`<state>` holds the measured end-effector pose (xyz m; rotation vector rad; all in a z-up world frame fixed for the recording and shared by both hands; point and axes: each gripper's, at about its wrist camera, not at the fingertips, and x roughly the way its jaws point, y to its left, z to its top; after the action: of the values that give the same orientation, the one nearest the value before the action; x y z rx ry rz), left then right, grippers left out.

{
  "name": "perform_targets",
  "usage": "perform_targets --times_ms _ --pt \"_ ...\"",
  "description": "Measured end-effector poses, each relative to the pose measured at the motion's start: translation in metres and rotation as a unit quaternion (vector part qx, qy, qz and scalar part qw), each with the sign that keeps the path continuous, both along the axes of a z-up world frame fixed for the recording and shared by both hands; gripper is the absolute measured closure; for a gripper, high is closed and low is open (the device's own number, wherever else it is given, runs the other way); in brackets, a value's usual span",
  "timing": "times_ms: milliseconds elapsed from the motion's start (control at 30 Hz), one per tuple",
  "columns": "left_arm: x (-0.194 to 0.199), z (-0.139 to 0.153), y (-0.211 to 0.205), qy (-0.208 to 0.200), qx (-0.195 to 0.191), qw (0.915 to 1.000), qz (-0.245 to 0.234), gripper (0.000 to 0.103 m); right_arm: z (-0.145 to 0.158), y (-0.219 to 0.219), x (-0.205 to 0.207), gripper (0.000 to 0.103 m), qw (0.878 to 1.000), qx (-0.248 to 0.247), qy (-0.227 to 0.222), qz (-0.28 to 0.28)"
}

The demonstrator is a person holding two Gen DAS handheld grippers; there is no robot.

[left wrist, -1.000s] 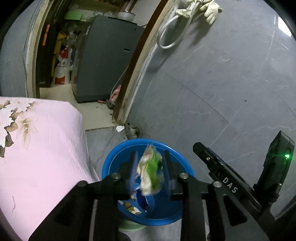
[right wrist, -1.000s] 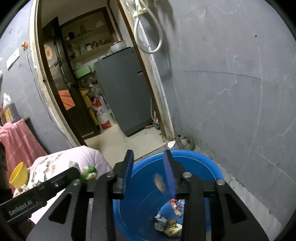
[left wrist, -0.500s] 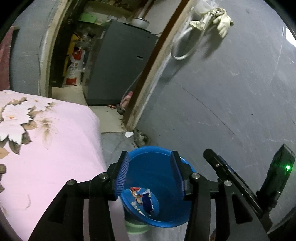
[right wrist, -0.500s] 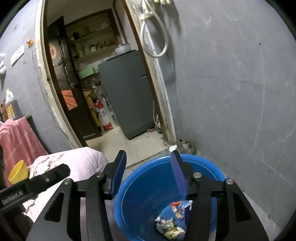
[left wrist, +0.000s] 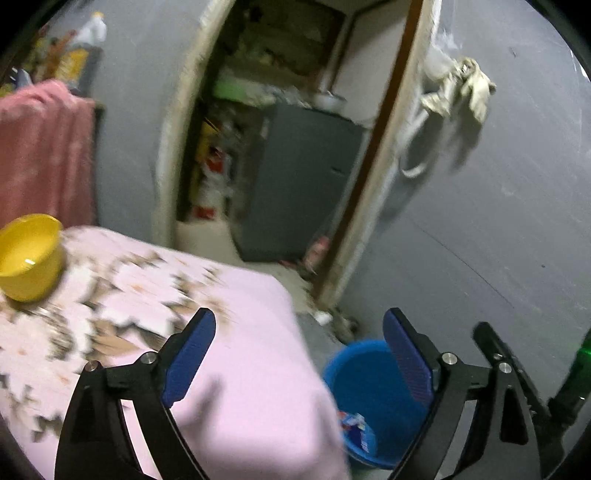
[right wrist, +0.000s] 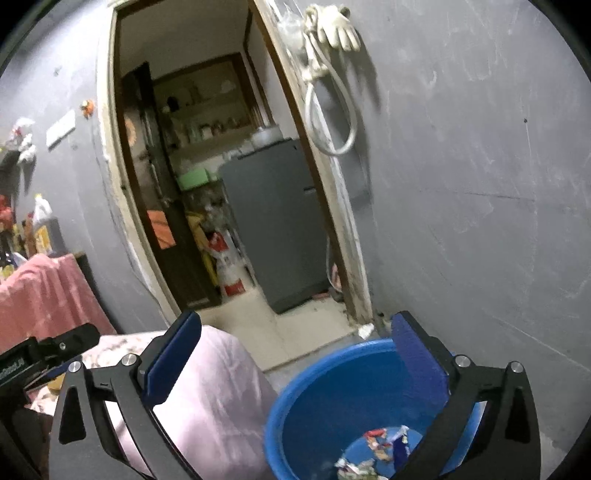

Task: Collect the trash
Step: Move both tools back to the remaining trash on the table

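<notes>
Two handheld grippers hung near a blue bucket (right wrist: 332, 398) on the floor beside a bed with a pink floral cover (left wrist: 155, 295). A second before, the left gripper (left wrist: 299, 354) pinched a crumpled green and white wrapper above the bucket, and the right gripper (right wrist: 295, 354) held a small brownish scrap there. Now both sets of fingers were spreading apart with nothing between them, and both pieces had gone from the fingers. Judging by that, both had been dropped in and this round of collecting was done.

The trash (right wrist: 373, 446), a small heap of torn, colourful wrappers, lay at the bottom of the bucket; the pieces were too jumbled to count. The left view had swung from the bucket towards the bed and was blurred.

Counted: one blue bucket, two grippers, one yellow bowl (left wrist: 29, 258) on the bed cover, one grey fridge (right wrist: 273, 229) through the doorway, one pale glove (right wrist: 338, 31) hanging on the grey wall.
</notes>
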<state>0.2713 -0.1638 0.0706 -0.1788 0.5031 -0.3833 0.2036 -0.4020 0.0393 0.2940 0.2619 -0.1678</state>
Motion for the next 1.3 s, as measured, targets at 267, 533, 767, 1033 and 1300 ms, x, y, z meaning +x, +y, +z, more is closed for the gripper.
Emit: perform_targets --times_ms 267,533,767,1033,1300 --pt "-0.029 0.005 0.053 -0.079 0.013 0.9926 0.091 0.003 0.012 0.046 -0.011 0.0 0.996 -0.044 -0.071 0.044" --pt "-0.062 0.007 0.1 -0.135 0.013 0.9796 0.148 0.002 0.016 0.099 -0.024 0.0 0.983 -0.08 -0.137 0.092" --pt "-0.087 0.006 0.133 -0.177 0.037 0.9659 0.185 0.002 0.018 0.139 -0.037 0.0 0.966 -0.11 -0.192 0.134" --pt "-0.092 -0.006 0.168 -0.18 0.056 0.9595 0.209 0.002 0.012 0.183 -0.041 0.0 0.948 -0.158 -0.216 0.172" --pt "-0.081 -0.022 0.2 -0.157 0.057 0.9603 0.224 0.002 0.003 0.21 -0.032 0.0 0.941 -0.174 -0.199 0.212"
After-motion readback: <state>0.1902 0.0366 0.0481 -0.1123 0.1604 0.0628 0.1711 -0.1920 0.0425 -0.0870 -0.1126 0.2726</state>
